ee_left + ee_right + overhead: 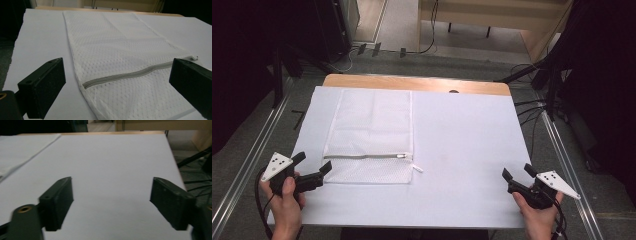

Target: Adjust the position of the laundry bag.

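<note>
A white mesh zip bag (372, 135) lies flat on the left half of the white-covered table (462, 150). Its grey zipper (362, 156) runs across near the front edge, with the white pull (417, 168) at the right end. My left gripper (314, 162) is held just left of the bag's front left corner, open, nothing between its jaws. In the left gripper view the bag (117, 45) and its zipper (130, 75) lie ahead of the open left gripper (117, 65). My right gripper (517, 171) hovers open over bare cloth at the front right, as the right gripper (112, 185) view also shows.
The table's wooden back edge (412, 82) shows beyond the cloth. Metal rails (562, 150) run along both sides on the floor. Cables (532, 107) and dark stands (552, 85) sit at the right and back. Bare cloth stretches between the bag and my right gripper.
</note>
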Available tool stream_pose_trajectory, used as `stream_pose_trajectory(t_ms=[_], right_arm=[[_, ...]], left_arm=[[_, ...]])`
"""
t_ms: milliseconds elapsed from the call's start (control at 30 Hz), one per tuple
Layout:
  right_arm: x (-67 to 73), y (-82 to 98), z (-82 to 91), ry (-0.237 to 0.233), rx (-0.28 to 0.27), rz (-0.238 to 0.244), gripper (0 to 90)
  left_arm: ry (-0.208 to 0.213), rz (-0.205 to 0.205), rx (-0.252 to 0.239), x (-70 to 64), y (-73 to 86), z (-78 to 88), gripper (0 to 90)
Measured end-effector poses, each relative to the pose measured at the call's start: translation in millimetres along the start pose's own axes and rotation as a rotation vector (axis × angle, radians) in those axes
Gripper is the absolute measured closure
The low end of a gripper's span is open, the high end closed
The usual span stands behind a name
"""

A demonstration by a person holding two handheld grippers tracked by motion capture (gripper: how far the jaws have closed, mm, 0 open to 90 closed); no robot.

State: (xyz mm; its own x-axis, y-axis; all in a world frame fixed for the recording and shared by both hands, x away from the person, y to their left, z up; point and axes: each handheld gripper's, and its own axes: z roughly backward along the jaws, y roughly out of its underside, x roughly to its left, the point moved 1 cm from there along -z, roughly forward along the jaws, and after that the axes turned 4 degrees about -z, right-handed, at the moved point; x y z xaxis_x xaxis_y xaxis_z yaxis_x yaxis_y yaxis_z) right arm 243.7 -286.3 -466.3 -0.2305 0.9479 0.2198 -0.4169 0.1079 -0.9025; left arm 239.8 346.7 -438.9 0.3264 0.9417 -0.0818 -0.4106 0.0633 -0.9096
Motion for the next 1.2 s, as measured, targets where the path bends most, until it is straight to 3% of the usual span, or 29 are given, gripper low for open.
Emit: stream_pose_trajectory(t_ms=[100,133,200,233,267,300,367,400,467,500,600,667,733,833,967,1200], right_arm=[[7.9,-3.1,0.2,-0.029,-0.005,-0.004,32.6],[20.0,-5.9,-0.4,-0.018,-0.007,0.020,42.7],[23.9,-7.4,-1.3,-0.027,-0.005,0.027,46.0],[35.4,-14.1,-6.2,-0.101,0.002,0.032,53.6],[35.4,-14.1,-6.2,-0.101,0.002,0.032,53.6],[47.4,-21.5,-12.6,-0.194,0.031,0.033,62.7],[52.9,-24.1,-15.2,-0.207,0.031,0.042,63.9],[67.1,-31.2,-24.9,-0.212,0.007,0.070,64.5],[74.0,-34.9,-30.8,-0.213,0.006,0.067,64.9],[87.6,-42.5,-45.4,-0.244,0.030,0.059,64.9],[107.1,-52.9,-69.2,-0.207,0.079,0.103,65.8],[117.6,-59.1,-86.3,-0.234,0.102,0.101,64.4],[129.4,-64.9,-105.0,-0.238,0.163,0.104,60.0],[139.5,-68.7,-117.6,-0.246,0.199,0.120,60.3],[164.2,-77.0,-151.2,-0.266,0.327,0.070,59.0],[193.6,-71.8,-193.1,-0.267,0.505,0.046,61.9]], left_arm=[[-0.001,0.003,0.006,-0.6,1.4,-0.6,0.6],[-0.003,0.000,0.008,-1.1,1.6,-0.7,0.6],[-0.004,-0.015,0.014,-1.9,2.1,-0.4,0.6],[-0.011,-0.019,0.016,-1.8,2.5,-1.0,0.6],[-0.011,-0.019,0.016,-1.8,2.5,-1.0,0.6],[-0.007,-0.010,0.018,-0.2,2.9,-2.3,0.6],[-0.008,-0.008,0.021,0.7,3.2,-3.0,0.6],[-0.004,-0.003,0.024,2.1,3.7,-4.5,0.6],[-0.002,-0.002,0.027,2.7,3.7,-4.9,0.6],[-0.001,-0.004,0.031,4.0,3.5,-5.3,0.6],[-0.003,-0.006,0.036,5.2,3.7,-5.6,0.6],[-0.015,-0.015,0.041,6.2,4.5,-5.9,0.6],[-0.013,-0.008,0.040,8.7,4.5,-6.2,0.6],[-0.015,-0.003,0.041,9.7,4.6,-6.1,0.6],[-0.017,-0.001,0.042,11.0,4.9,-6.0,0.6],[-0.001,0.007,0.060,13.0,6.0,-8.3,0.7]])
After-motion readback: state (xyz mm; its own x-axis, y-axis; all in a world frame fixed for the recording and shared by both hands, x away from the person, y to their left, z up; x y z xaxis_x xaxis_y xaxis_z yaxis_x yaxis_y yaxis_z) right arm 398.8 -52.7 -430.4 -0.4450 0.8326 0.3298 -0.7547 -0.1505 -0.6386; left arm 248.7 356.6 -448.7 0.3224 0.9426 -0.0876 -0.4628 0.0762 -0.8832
